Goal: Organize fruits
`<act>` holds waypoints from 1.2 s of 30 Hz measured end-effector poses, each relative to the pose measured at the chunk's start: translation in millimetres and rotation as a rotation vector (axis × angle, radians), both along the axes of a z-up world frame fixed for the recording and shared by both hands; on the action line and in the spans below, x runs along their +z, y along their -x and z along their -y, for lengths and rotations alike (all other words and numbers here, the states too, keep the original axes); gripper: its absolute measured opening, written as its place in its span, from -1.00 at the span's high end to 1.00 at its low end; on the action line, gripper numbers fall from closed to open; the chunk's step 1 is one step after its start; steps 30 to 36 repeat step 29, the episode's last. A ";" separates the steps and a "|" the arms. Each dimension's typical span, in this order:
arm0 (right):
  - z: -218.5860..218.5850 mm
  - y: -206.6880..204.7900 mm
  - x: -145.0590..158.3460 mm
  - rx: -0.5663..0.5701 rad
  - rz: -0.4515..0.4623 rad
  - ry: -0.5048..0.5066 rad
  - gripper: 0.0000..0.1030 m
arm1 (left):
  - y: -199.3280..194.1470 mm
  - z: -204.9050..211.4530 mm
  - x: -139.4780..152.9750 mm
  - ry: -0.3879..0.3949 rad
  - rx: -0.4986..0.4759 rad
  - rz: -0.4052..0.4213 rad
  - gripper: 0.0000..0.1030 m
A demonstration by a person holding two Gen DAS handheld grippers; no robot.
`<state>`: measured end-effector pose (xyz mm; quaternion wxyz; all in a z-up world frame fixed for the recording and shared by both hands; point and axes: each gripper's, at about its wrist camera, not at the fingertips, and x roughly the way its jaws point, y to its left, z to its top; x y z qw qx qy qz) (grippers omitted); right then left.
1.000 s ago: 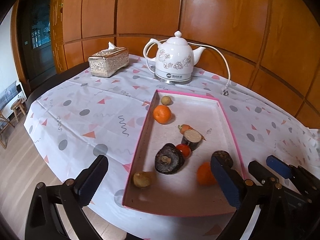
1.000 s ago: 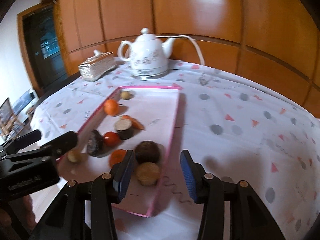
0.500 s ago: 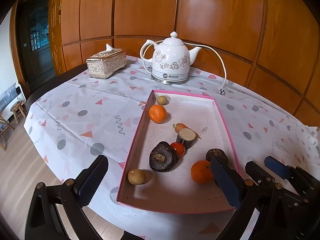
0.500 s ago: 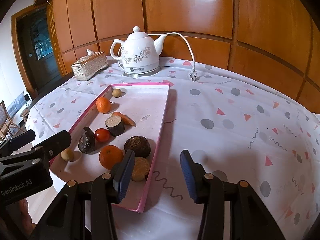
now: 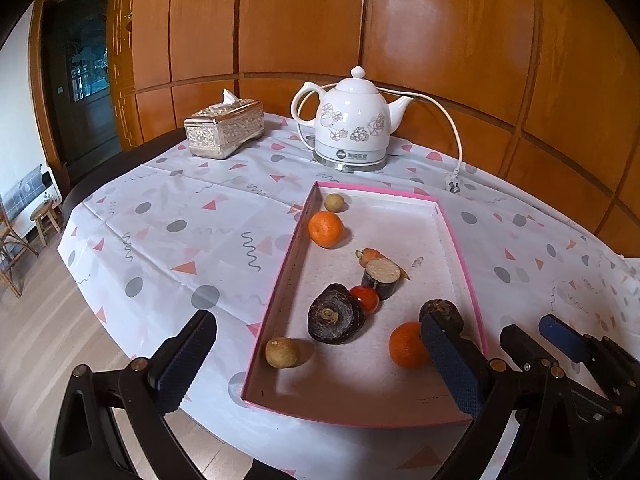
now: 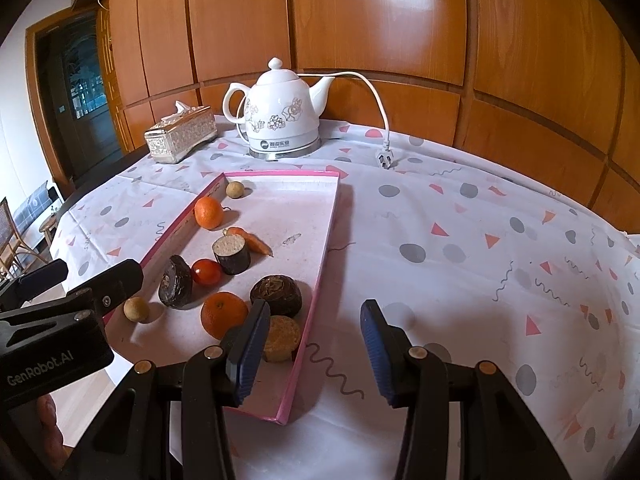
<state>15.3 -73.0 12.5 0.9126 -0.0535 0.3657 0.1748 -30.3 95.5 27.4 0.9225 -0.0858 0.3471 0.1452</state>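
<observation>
A pink-rimmed tray (image 5: 460, 236) (image 6: 320, 272) holds the produce: two oranges (image 5: 325, 229) (image 5: 405, 345), a small tomato (image 5: 366, 299), a carrot piece (image 5: 372, 255), two small brown round fruits (image 5: 334, 202) (image 5: 282, 353), and several dark cut root pieces (image 5: 335, 319). The right wrist view shows the same items, with the near orange (image 6: 223, 315) and a tan cut piece (image 6: 282, 338) close to my right gripper. My left gripper (image 5: 316, 364) is open and empty above the tray's near end. My right gripper (image 6: 312, 346) is open and empty over the tray's right rim.
A white floral kettle (image 5: 352, 124) (image 6: 280, 114) with cord and plug (image 6: 386, 156) stands behind the tray. A silver tissue box (image 5: 224, 128) (image 6: 181, 134) sits at the back left. The patterned tablecloth (image 6: 480, 240) covers the table; its edge drops to the floor on the left.
Both grippers have drawn back and risen from the tray, so more of the table shows. Both stayed open. The produce has not moved.
</observation>
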 end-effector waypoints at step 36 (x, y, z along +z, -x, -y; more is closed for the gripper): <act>15.2 -1.2 3.4 -0.015 0.006 -0.009 0.07 | 4.4 14.5 16.9 -0.027 -0.061 0.070 -0.99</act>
